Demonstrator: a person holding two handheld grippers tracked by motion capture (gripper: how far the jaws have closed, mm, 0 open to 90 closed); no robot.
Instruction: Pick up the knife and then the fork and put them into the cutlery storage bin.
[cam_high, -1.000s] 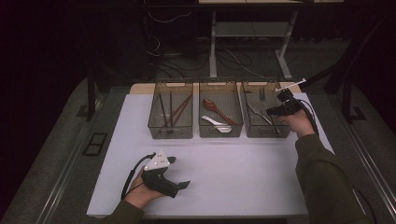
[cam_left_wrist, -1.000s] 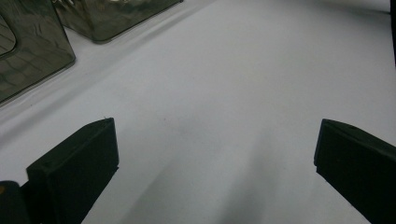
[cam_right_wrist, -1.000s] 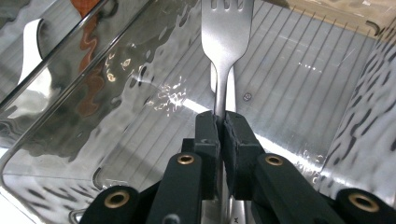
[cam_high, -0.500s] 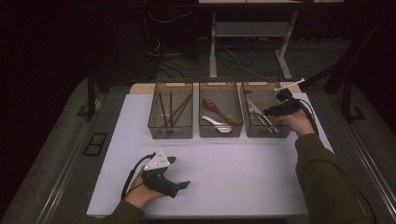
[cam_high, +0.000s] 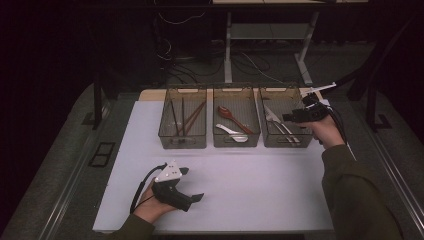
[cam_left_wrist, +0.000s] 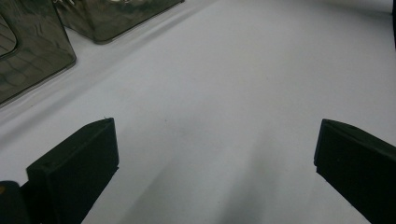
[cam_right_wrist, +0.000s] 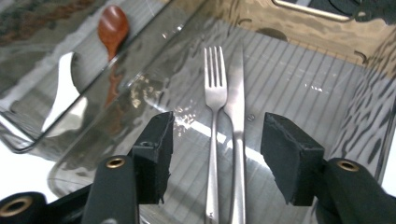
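A metal fork (cam_right_wrist: 215, 95) and a metal knife (cam_right_wrist: 236, 107) lie side by side in the right clear bin (cam_high: 285, 142). My right gripper (cam_right_wrist: 218, 140) hangs open just above them, its jaws straddling both handles without touching. From above, the right gripper (cam_high: 288, 118) sits over that bin's right half. My left gripper (cam_high: 192, 184) rests low over the white table (cam_high: 260, 185) near the front left. It is open wide with nothing between the jaws, and the left gripper (cam_left_wrist: 215, 154) sees only bare table ahead.
The middle bin (cam_high: 236, 141) holds a brown wooden spoon (cam_high: 226, 112) and a white spoon (cam_high: 231, 132). The left bin (cam_high: 181, 142) holds dark chopsticks (cam_high: 183, 117). Bin walls (cam_left_wrist: 32, 51) stand at the far left of the left gripper view. Cables and desk legs lie beyond the table.
My right gripper has moved slightly down and left over the right bin. The left gripper has stayed where it was.
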